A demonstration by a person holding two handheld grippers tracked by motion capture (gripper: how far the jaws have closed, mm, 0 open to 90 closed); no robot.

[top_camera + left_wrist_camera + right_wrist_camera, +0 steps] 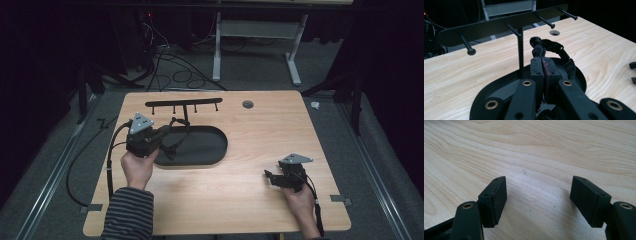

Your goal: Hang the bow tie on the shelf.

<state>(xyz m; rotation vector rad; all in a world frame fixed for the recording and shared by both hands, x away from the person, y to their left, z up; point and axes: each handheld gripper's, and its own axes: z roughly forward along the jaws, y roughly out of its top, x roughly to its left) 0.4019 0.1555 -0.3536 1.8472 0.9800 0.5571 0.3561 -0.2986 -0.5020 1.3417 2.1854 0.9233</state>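
Observation:
My left gripper (167, 132) is shut on a black strap (176, 123) and holds it over the left end of a black oval tray (205, 147). In the left gripper view the jaws (545, 67) pinch the strap (554, 47), which loops up, then down to the right. Just beyond stands a thin post (520, 50) carrying a black bar with several pegs (499, 26); that rack (183, 103) rises from the tray's far side. My right gripper (270, 177) rests low at the table's right front, open with bare wood between its pads (537, 195).
A round cable hole (248, 104) sits near the table's far edge. Bare wood table (260, 135) stretches between the tray and the right gripper. Cables and a table frame (255, 45) lie on the floor beyond.

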